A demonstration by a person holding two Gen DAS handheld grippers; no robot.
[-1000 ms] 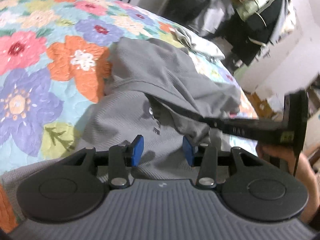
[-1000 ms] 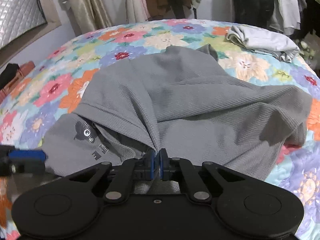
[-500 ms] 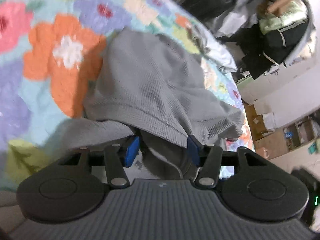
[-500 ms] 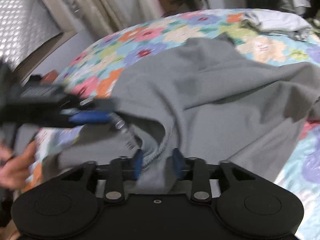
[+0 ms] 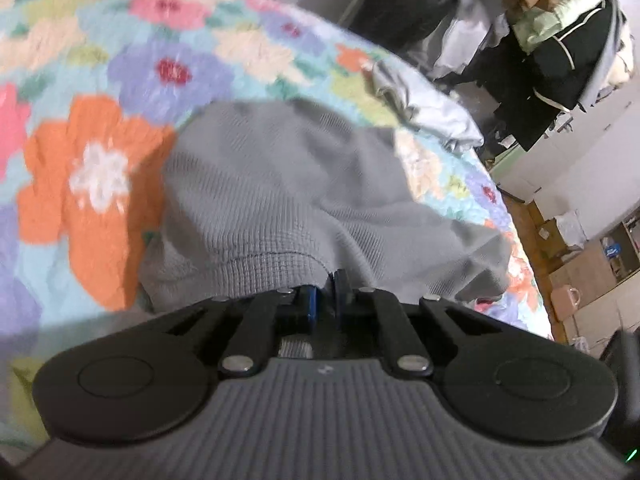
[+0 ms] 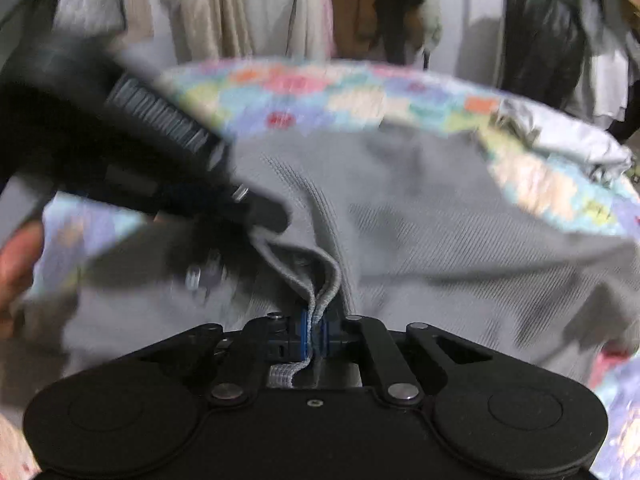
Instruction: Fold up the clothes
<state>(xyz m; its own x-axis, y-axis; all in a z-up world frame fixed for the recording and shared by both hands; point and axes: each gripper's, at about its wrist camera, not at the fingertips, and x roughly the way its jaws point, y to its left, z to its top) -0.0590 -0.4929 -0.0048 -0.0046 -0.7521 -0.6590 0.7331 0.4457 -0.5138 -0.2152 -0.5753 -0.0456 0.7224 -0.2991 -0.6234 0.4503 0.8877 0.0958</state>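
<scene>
Pinching the ribbed edge of a grey knit top point(image 5: 280, 184) with both tools at once: left gripper point(image 5: 325, 296) with jaws closed on a bunched hem fold, right gripper point(image 6: 314, 330) clamped tight on a doubled-over strip of the same ribbed band. Top itself sprawled rumpled across the flowery quilt point(image 5: 92, 184), one part mounded up, nowhere near flat. Second lighter grey garment point(image 5: 424, 112) crumpled further back near the bed's far edge. Left tool and a bit of a hand point(image 6: 18, 268) crowding into the right view, pretty blurry, so both grips sitting close together on that edge. Main worry, as a guess: pulling apart with grips this near each other and only thin slivers of fabric caught, so the knit slipping out of one pair of pads and the whole thing flopping back into a heap. Also stretchy rib, so easy to drag crooked and end up with a lopsided fold. Can't tell which layers are actually pinched on the left.
</scene>
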